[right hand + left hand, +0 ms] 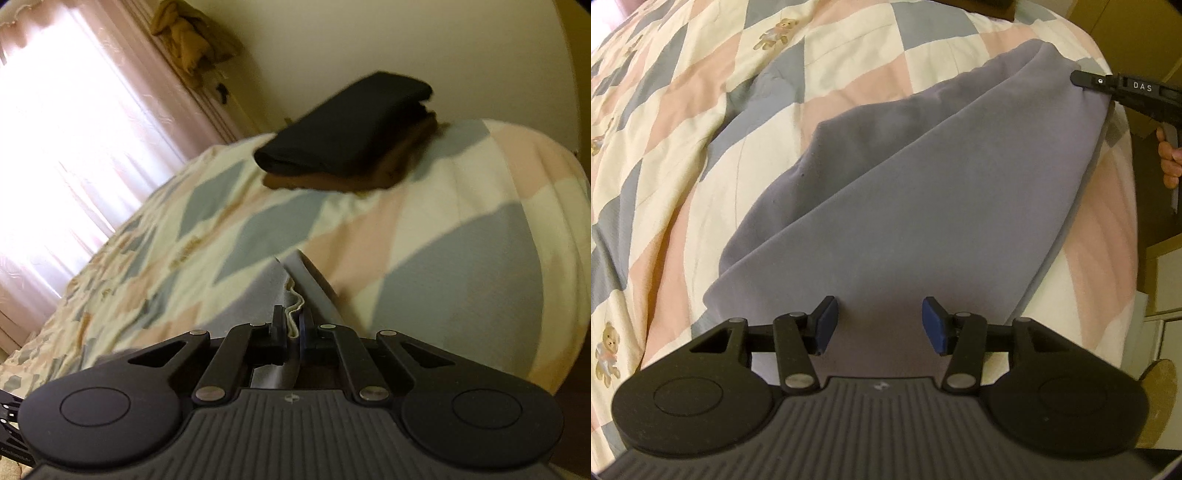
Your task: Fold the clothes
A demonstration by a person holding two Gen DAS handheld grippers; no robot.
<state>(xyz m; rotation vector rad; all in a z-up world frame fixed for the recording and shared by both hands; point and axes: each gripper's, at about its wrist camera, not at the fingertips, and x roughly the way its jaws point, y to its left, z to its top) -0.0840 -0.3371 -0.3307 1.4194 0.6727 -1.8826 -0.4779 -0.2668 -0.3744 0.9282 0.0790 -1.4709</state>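
left tool [878,325]: we see it about half open, blue pads [826,325] apart, nothing gripped. It points steeply down over the near end of the grey garment [905,206]; we can't tell if the pads touch the cloth.
right tool [293,328]: we read it as nearly closed, clamped on a bunched edge of the grey garment. A pale wavy hem [293,314] shows between the pads in the right wrist view.
right tool, other view: in the left wrist view it sits at the far right corner of the garment [1086,79], with the person's fingers [1171,162] on its handle.
grey garment: lies on the bed, folded over on a diagonal, one layer on top of another. Near end sits under our left tool, far corner is held by the right tool.
quilt [701,155]: checked cream, pink and grey-blue with teddy bears; it carries the garment.
folded stack [347,144]: black item on a brown one, further up the bed, well apart from the garment.
curtain [74,147]: bright window, far left.
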